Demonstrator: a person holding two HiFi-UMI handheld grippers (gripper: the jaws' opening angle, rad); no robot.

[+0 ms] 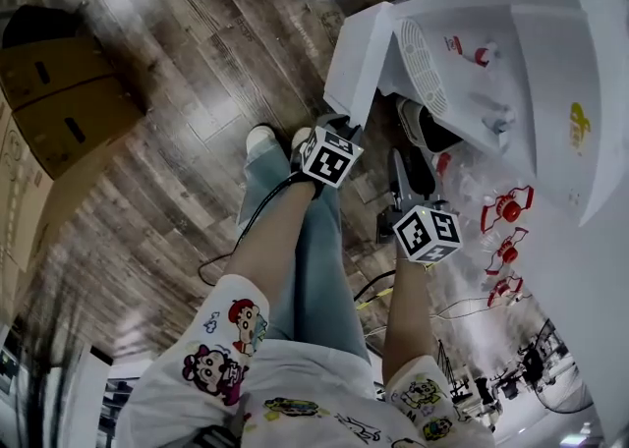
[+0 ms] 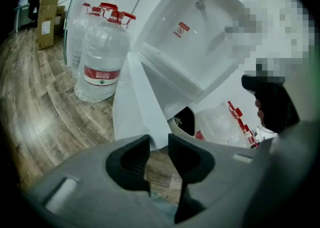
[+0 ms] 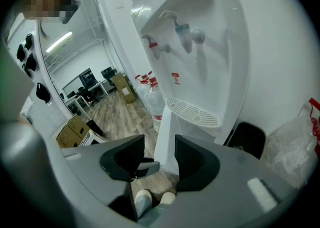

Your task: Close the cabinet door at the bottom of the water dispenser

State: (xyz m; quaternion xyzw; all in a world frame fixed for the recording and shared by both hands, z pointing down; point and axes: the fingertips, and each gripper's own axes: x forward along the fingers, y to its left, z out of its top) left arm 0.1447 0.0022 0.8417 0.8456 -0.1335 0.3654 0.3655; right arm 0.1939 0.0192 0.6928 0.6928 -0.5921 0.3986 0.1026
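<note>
The cabinet door (image 1: 359,53) is a plain white panel at the bottom of the water dispenser (image 1: 550,73), under the drip tray's front edge. It stands swung well out over the wooden floor (image 1: 167,141), leaving the dark cabinet opening (image 2: 187,119) uncovered. The left gripper (image 2: 159,139) is at the door's free edge with its jaws spread. The white edge shows in the gap at their tips, though whether it touches them cannot be made out. The right gripper (image 3: 160,144) hangs just beside it, jaws likewise spread and holding nothing, facing the door. Water bottles (image 2: 102,57) stand on the floor beyond the door.
</note>
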